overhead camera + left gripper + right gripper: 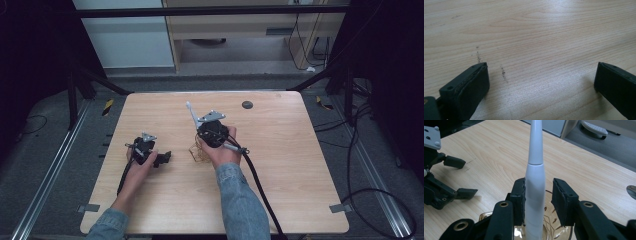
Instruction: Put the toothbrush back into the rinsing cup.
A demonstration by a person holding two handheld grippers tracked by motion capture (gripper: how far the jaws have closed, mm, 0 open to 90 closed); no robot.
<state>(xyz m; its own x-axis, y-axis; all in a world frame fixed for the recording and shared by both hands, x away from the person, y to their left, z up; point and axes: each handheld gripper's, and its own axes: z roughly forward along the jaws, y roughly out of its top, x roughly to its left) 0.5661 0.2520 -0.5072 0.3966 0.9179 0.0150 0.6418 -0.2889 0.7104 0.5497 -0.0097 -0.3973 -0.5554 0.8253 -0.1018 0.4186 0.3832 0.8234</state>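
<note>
— How far along?
— The white toothbrush stands in the amber glass cup; right gripper jaws spread, one touching it.
— Left gripper?
— Beside the cup, gaping, holding nothing.

left claw on table, right claw beside it, over glass dish

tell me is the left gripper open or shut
Open: in the left gripper view its two black jaws stand wide apart over bare table, nothing between them.
</note>
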